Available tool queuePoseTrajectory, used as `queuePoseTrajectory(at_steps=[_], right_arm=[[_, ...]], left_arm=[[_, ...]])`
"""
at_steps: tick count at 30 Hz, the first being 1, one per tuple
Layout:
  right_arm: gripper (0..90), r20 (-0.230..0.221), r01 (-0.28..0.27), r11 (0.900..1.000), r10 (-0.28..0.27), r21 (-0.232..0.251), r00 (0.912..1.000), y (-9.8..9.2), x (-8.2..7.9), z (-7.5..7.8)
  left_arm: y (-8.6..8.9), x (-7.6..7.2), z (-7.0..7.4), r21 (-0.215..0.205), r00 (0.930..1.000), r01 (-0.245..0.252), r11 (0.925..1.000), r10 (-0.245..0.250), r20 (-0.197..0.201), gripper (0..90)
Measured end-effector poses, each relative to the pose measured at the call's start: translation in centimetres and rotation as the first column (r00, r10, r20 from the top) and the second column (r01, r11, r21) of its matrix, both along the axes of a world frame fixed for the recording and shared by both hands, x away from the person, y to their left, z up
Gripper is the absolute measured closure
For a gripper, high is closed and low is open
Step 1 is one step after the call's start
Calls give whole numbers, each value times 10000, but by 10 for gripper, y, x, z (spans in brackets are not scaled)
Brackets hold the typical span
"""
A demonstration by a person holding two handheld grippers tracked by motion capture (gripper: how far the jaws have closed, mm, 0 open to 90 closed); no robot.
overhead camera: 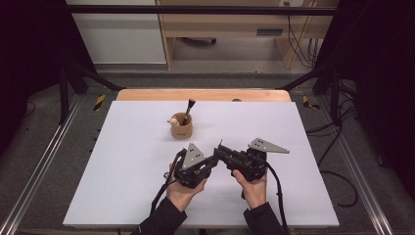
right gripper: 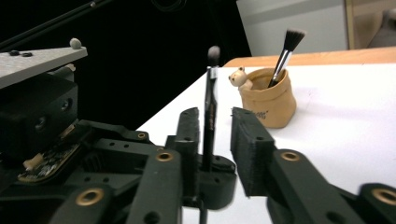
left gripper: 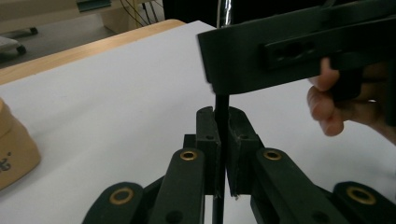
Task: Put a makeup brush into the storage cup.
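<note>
A thin black makeup brush [right gripper: 209,93] with a small pale tip stands upright where the two grippers meet, near the middle of the white table [overhead camera: 122,161]. My left gripper [left gripper: 222,116] is shut on the brush's black handle [left gripper: 221,105]. My right gripper [right gripper: 215,114] faces it from the right with its jaws around the same brush. The handle lies close to one jaw and a clear gap shows to the other. In the high view the left gripper [overhead camera: 214,160] and the right gripper [overhead camera: 221,149] meet tip to tip, each held in a hand.
A tan cup [overhead camera: 181,125] with a little bear figure [overhead camera: 173,121] on its rim stands farther back, and a larger dark brush [overhead camera: 189,108] sits in it. The cup [right gripper: 269,100] lies beyond the right gripper's jaws. Metal rails run along both table sides.
</note>
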State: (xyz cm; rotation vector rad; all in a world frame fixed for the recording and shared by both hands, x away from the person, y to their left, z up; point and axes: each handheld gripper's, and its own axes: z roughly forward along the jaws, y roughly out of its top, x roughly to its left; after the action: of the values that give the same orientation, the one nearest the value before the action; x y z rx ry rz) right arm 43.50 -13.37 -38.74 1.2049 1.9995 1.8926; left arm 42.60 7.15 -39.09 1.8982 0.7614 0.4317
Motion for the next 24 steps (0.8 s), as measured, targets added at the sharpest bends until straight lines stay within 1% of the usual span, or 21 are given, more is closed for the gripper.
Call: queuePoseTrajectory(at_steps=[3,5,8,11,12,13,17,21,24], right_arm=[[627,250,218,9997,-216,-90,9995,-5,-2,2],[573,494,339,9994,-335,-87,9982,-9,-3,4],[517,668,565,9982,-552,-180,9962,-14,-4,7],[464,889,771,9963,-734,-390,9933,-20,-4,9],[439,905,824,9954,-776,-498,9929,-22,-4,10],[424,961,874,9942,-812,-620,9921,-24,-5,10],[341,1107,1134,9876,-1013,-1086,9887,-34,-6,10],[275,1212,1352,9828,-1200,-1258,9853,-43,-6,10],[230,1341,1622,9742,-1417,-1567,9808,-49,-6,9]], left_arm=[[7,3,1,-11,9998,-170,9999,170,55,848],[12,6,1,-128,9996,-268,9996,268,19,848],[20,9,2,-104,9992,-378,9992,379,92,848],[30,14,5,-277,9989,-469,9985,471,54,847],[33,15,5,-376,9987,-512,9980,512,-16,847],[36,16,6,-442,9986,-521,9977,519,-44,847],[48,23,10,-459,9976,-689,9966,691,28,846],[59,28,14,-563,9966,-817,9951,820,23,846],[67,32,18,-582,9953,-961,9937,967,65,846]])
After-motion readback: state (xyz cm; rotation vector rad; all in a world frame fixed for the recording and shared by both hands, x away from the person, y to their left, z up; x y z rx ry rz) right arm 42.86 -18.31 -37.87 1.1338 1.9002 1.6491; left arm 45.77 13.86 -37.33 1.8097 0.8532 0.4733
